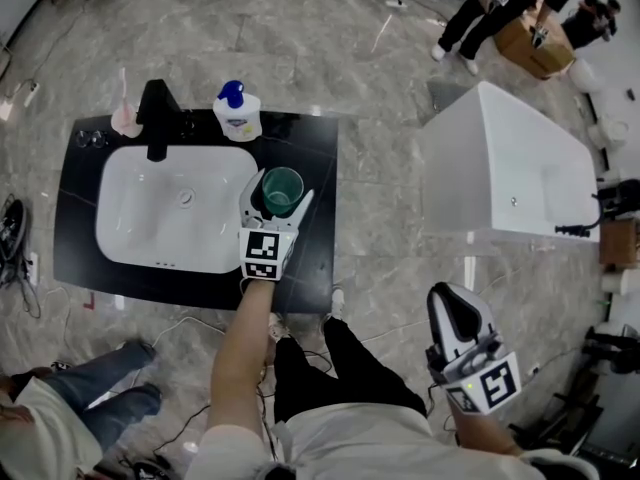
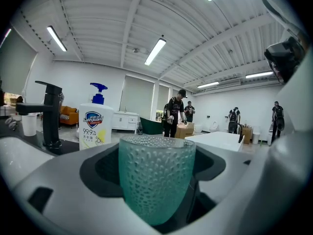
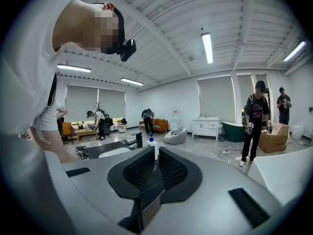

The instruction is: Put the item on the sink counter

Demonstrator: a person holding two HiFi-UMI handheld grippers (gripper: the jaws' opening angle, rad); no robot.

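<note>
A green dimpled glass cup stands upright between the jaws of my left gripper, over the right part of the black sink counter. In the left gripper view the cup fills the gap between both dark pads, so the gripper is shut on it. I cannot tell whether the cup's base touches the counter. My right gripper hangs low at the right, away from the counter. Its ribbed pads are together with nothing between them.
A white basin is set in the counter, with a black faucet, a soap pump bottle and a pink item behind it. A white bathtub stands to the right. A person in jeans is at the lower left.
</note>
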